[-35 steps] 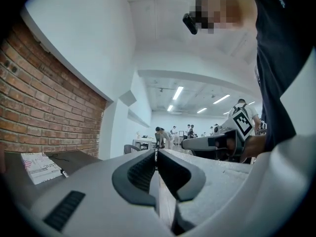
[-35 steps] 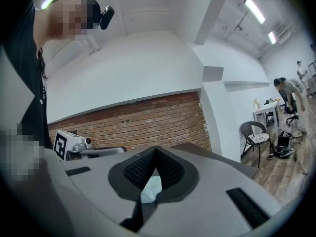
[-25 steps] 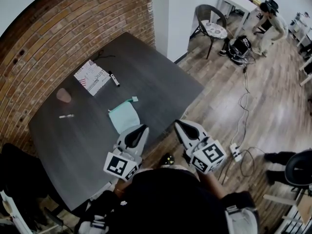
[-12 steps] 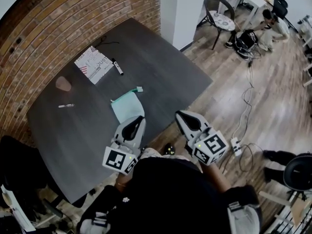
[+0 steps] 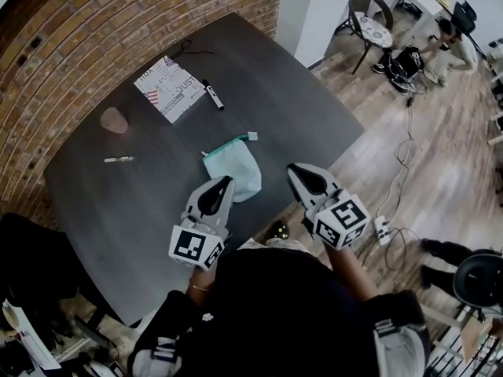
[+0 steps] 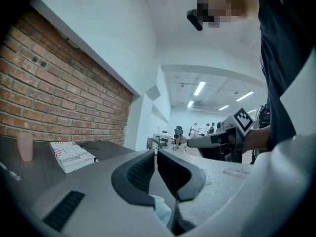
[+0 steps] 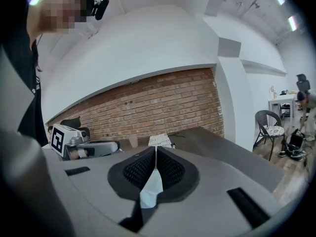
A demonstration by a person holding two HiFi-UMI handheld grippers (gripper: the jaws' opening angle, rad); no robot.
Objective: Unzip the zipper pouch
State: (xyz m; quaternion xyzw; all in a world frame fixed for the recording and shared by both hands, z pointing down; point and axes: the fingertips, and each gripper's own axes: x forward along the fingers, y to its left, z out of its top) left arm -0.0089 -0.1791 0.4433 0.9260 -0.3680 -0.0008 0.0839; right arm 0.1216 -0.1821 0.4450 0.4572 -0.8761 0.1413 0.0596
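Mint pouch [image 5: 233, 169] and "JUST"-lettered booklet [image 5: 171, 89]

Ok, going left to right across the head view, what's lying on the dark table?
pink cup → printed booklet → zipper pouch. The pen lines up with the cup, and the marker with the pouch's left edge, so I leave those two unplaced.

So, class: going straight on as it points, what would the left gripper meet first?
Likely the teal pouch just ahead of the left gripper, though it may pass above it.
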